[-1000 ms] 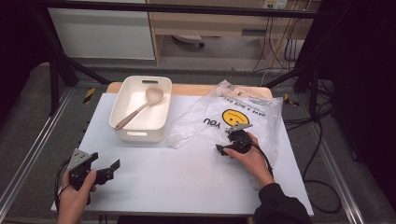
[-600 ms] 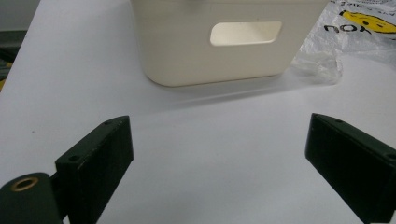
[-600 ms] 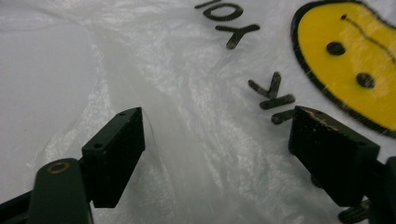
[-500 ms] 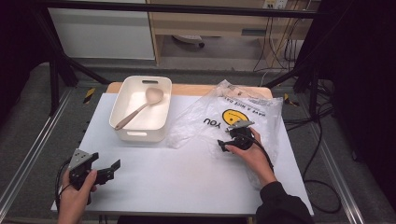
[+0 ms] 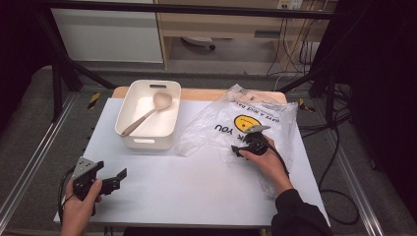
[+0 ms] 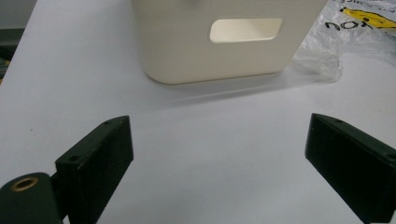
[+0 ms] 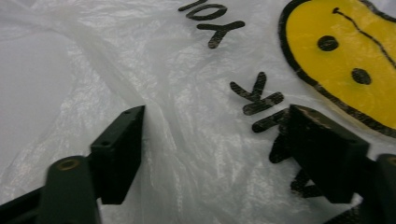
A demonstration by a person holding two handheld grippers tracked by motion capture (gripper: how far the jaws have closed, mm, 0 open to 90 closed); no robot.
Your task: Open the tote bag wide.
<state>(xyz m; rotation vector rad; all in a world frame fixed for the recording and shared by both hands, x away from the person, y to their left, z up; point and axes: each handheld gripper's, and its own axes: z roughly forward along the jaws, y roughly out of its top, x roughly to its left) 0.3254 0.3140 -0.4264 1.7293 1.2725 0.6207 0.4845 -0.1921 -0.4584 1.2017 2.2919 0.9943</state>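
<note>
Thin clear plastic is what you are working with: the plastic bag (image 5: 241, 123) is lying crumpled on the right half of the table (image 5: 196, 191), its near-left edge just beside the cream bin (image 5: 147, 115), with a yellow smiley print (image 7: 345, 70) and black lettering facing up. You are holding the right tool (image 5: 248, 147) over the bag's near side, jaws standing wide apart, one on each side of a raised fold of film (image 7: 163, 126); nothing is pinched between them yet. You are holding the left tool (image 5: 105, 179) low at the table's near-left corner, also wide open and gripping nothing, pointing at the bin's handle slot (image 6: 245, 30).

Judging by how it is lying, the bag is going to be very light, limp and slippery. It is likely going to slide on the smooth table rather than resist, and a flat single layer is going to slip out of the pads. The ridge now sitting between your right jaws looks like the best place to take hold, since a gathered fold gives the pads several layers to bite. Something pale seems to be lying under the bag's far end, though I cannot tell what. The film is probably going to tear or stretch if you are pulling hard. A wooden spoon (image 5: 147, 113) is resting inside the bin.
</note>
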